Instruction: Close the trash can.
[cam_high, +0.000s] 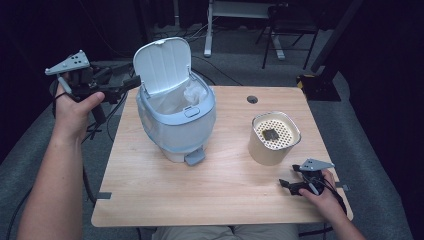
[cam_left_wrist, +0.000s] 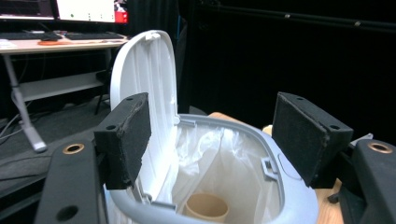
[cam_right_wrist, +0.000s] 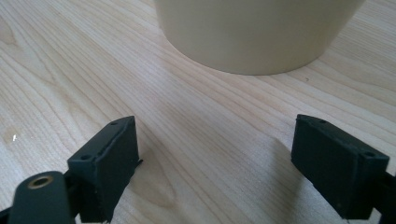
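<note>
We read the work as well advanced: the bin (cam_high: 176, 120) stands with its lid (cam_high: 162, 65) raised, and in the left gripper view a tan cup (cam_left_wrist: 207, 207) already lies at the bottom of the white liner bag (cam_left_wrist: 219, 158), ahead of and below the left claw (cam_left_wrist: 219, 140). That claw stands wide apart, nothing between its pads (cam_left_wrist: 128, 140), held off the desk's left edge beside the lid in the high view (cam_high: 127, 85). What seems left, in our judgement, is the beige canister (cam_high: 274, 138) and closing the lid.

The right claw (cam_right_wrist: 224, 172) rests low on the desk (cam_high: 220, 190), also spread wide and empty; the canister stands just ahead of it, apart from both pads.

Materials: the bin is smooth pale blue-grey plastic, rounded, with a foot pedal (cam_high: 195, 157) at its base; the liner is thin, crumpled film. The canister is a matt, tapering cylinder topped by a perforated insert (cam_high: 275, 131) carrying a dark scrap. The desk is light wood grain; the pads are coarse black foam.
</note>
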